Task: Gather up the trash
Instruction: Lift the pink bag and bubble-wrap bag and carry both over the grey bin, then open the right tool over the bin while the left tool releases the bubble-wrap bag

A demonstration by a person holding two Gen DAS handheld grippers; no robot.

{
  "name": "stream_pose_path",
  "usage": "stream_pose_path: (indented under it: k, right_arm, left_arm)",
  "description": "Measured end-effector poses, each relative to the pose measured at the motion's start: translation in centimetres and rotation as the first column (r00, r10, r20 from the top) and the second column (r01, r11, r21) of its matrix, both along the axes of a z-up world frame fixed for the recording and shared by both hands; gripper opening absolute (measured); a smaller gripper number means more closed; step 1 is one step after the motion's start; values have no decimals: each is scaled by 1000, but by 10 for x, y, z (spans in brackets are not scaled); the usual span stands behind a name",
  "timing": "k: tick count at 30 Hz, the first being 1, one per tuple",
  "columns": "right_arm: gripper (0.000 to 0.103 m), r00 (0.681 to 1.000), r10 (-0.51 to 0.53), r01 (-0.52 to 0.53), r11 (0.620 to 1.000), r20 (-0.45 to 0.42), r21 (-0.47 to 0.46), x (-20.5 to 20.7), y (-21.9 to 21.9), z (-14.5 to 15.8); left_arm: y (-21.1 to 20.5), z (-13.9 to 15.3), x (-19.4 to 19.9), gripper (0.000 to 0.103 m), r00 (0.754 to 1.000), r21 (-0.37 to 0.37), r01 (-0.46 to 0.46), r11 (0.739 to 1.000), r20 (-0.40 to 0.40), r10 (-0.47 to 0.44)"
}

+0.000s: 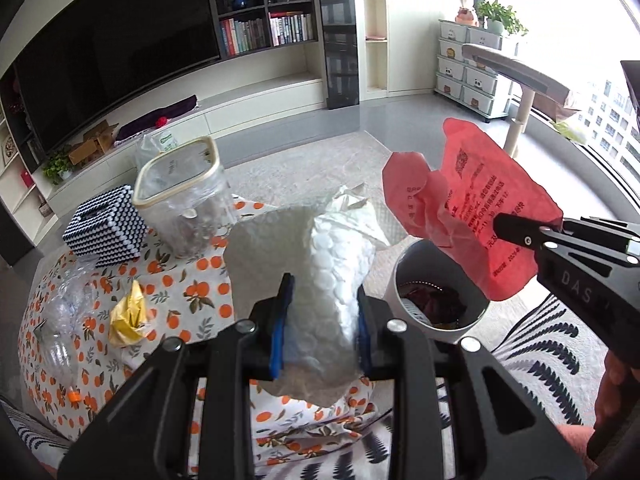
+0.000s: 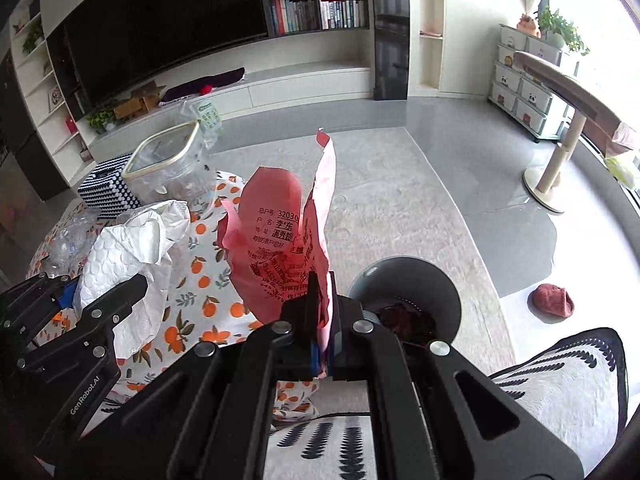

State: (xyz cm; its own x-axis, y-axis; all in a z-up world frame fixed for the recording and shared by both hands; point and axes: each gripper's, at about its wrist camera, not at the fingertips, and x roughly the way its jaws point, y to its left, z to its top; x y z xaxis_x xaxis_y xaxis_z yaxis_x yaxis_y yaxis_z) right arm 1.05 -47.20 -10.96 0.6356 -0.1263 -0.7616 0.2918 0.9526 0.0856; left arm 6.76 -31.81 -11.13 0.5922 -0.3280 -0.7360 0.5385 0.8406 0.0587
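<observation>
Right tool (image 2: 322, 320) clamped on pink paper (image 2: 280, 240), bin (image 2: 404, 280) just below-right. Left tool (image 1: 320, 320) gripping bubble wrap (image 1: 320, 272), farther off.

Left gripper (image 1: 322, 322) jaws filled by bubble-wrap mailer (image 1: 316, 280), which blocks its forward line. Ahead-left of it: clear lidded container (image 1: 182, 196) and black-and-white beaded box (image 1: 105, 227) stand tall on the table (image 1: 192, 292); crumpled clear plastic (image 1: 60, 320) and yellow wrapper (image 1: 127, 316) lie low further left. Ahead-right: white bin (image 1: 434, 284), mouth open upward, but red paper (image 1: 476, 204) held by right gripper (image 2: 323, 308) hangs partly over its far rim. From right gripper, the bin (image 2: 404, 292) sits just right-ahead; beyond it, open carpet (image 2: 400, 200).
</observation>
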Motion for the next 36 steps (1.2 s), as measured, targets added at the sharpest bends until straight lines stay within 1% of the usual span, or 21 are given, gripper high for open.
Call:
stream_pose_path:
  k: [4,11,16,20,25,30,35,36]
  right_arm:
    - [2,998,-58,58,998,-14,8,-16,-39,-12]
    - [2,988,-140,143,989,-64,43,-31,-101,-47]
    - [2,978,-178,187,979,-108,83,-30,-134,-76]
    - [2,973,-180,194,976,-141,95,-18,-147,-97]
    - [2,966,-171,193,976,-195,98,0,-157,-127]
    - [2,963,-160,191,973,-219,129,23,-161,-153]
    - [3,956,-131,174,973,-264,150,41,-160,-178]
    - [4,954,-126,173,973,-273,155,44,-160,-183]
  left_arm:
    - [-43,-15,-7,27,998,16,58,998,-17,-58]
    - [-107,-50,-4,27,987,43,144,989,-73,-141]
    - [-149,-79,0,27,978,60,184,981,-111,-176]
    - [-174,-102,9,28,970,56,197,979,-153,-187]
    - [-190,-126,26,28,963,60,200,978,-194,-185]
    - [-195,-146,42,28,960,80,193,978,-223,-171]
    - [-197,-163,54,28,956,93,180,979,-251,-152]
    - [-197,-167,56,28,955,95,179,979,-257,-149]
